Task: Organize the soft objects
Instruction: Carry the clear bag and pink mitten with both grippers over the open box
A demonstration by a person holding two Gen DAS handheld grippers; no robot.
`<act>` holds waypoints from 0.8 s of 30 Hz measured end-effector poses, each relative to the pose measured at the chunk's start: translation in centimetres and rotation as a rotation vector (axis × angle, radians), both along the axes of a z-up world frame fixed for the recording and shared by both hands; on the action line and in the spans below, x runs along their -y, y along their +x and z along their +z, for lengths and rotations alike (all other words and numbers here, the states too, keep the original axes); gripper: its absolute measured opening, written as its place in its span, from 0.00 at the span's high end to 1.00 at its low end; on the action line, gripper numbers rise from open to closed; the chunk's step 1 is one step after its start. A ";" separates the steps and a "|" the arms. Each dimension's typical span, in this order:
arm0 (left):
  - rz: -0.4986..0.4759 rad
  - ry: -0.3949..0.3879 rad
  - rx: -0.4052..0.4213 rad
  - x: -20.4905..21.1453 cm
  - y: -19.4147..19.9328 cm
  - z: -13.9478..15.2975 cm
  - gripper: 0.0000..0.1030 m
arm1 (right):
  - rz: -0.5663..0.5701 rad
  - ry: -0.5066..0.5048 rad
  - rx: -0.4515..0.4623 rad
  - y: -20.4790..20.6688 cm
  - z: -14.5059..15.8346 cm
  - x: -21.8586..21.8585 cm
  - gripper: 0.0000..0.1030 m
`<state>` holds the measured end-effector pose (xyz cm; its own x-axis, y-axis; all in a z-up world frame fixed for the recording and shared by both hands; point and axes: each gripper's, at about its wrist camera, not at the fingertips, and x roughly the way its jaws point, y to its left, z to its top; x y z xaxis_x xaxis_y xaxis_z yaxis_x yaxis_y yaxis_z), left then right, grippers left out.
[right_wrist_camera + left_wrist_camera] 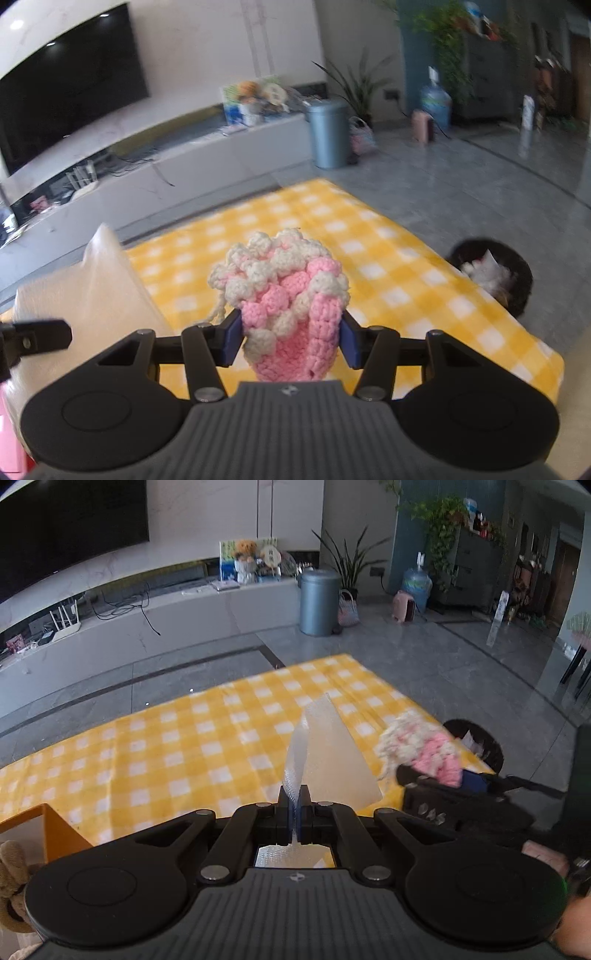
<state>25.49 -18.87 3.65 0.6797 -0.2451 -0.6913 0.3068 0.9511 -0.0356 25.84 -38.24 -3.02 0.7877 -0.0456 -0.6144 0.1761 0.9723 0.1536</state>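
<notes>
My left gripper (294, 797) is shut on a thin translucent white foam sheet (332, 760), which stands up above the yellow checked tablecloth (166, 746). A pink and cream crocheted pouch (288, 310) sits between the blue pads (232, 339) of my right gripper (290, 338), which is shut on it and holds it above the cloth. In the left wrist view the same pouch (424, 749) shows at the right, with the right gripper (436, 794) under it. At the left edge of the right wrist view the foam sheet (92, 295) appears large and blurred.
An orange box (40, 827) with a brown plush toy (13, 878) stands at the near left. A black bin (498, 277) with paper in it sits on the floor past the table's right edge. A grey bin (319, 603), a TV console and plants stand far behind.
</notes>
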 end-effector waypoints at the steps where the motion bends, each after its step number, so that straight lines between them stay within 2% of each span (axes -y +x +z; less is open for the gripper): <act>1: 0.008 -0.016 0.007 -0.6 -0.3 0.6 0.98 | 0.029 -0.006 0.016 -0.1 0.5 -0.8 0.49; 5: 0.031 -0.024 0.033 -3.0 -1.7 2.6 0.98 | 0.122 0.011 0.070 -0.7 2.5 -4.0 0.49; 8: 0.050 -0.018 0.087 -5.4 -3.4 4.0 0.98 | 0.184 -0.022 0.122 -1.7 4.4 -6.6 0.49; 13: 0.114 -0.138 0.092 -12.0 -5.7 5.9 0.98 | 0.325 0.019 0.224 -3.6 7.2 -10.3 0.50; 17: 0.235 -0.116 0.204 -17.0 -8.7 7.0 0.98 | 0.422 0.102 0.261 -4.6 8.4 -13.1 0.50; 20: 0.337 -0.137 0.247 -20.5 -10.6 7.0 0.98 | 0.497 0.144 0.263 -5.0 8.9 -16.0 0.50; 22: 0.389 -0.189 0.241 -23.0 -11.4 6.4 0.98 | 0.547 0.172 0.253 -5.2 8.8 -18.3 0.50; 24: 0.422 -0.304 0.213 -25.9 -11.9 5.2 0.98 | 0.606 0.206 0.219 -5.3 8.4 -20.6 0.50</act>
